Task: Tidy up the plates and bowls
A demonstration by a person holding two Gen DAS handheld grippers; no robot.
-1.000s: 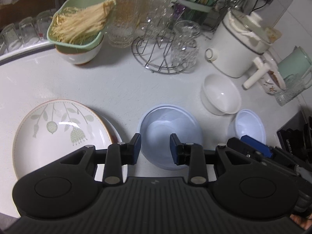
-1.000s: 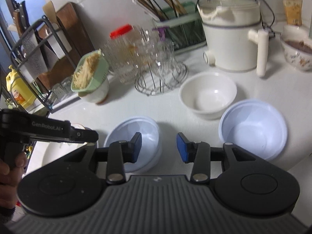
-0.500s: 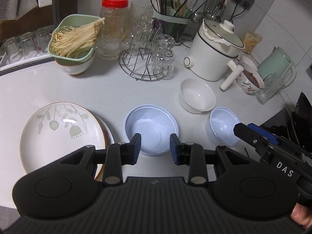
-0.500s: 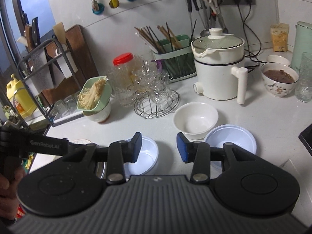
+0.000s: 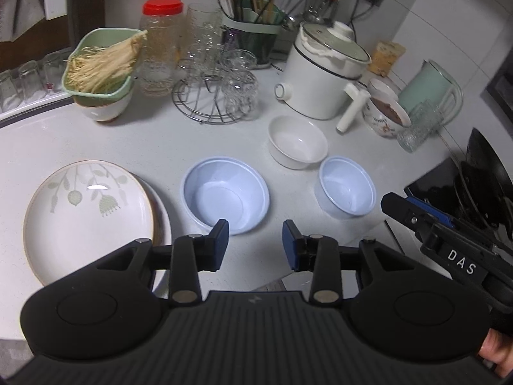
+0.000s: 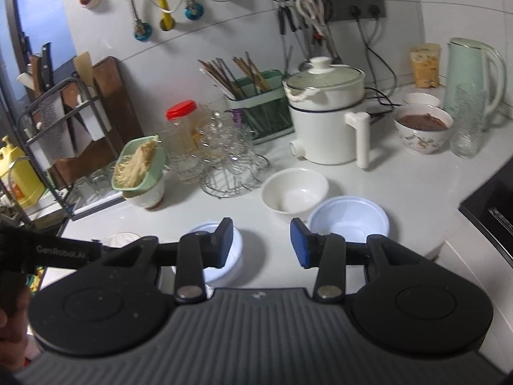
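White stone is stretching out under both cameras, and the tabletop [image 5: 96, 138] is carrying the whole set of dishes. Over on the left edge, a floral plate [image 5: 86, 211] is lying on top of a second plate [image 5: 160, 211], whose rim is peeking out along its right side. Just beside that stack a large pale-blue bowl [image 5: 224, 199] is sitting upright. Further right, a white bowl [image 5: 296, 142] is standing near a smaller pale-blue bowl [image 5: 346, 189], the two nearly touching.

The left claw [image 5: 255, 245] is hovering above the near rim of the large blue bowl; its jaws have just been opening, they are standing partly apart, and nothing is between them. The right claw [image 6: 261, 242] is hanging over bare tabletop with its blue pads parted by about the same gap, gripping nothing, and the two blue bowls are showing on either side of it.

Behind the dishes, a wire rack of glasses [image 5: 218, 96] is crowding the middle, a white cooker [image 5: 320, 77] is sitting to its right, and a green basket of noodles [image 5: 102, 64] is perching on another bowl at the back left.
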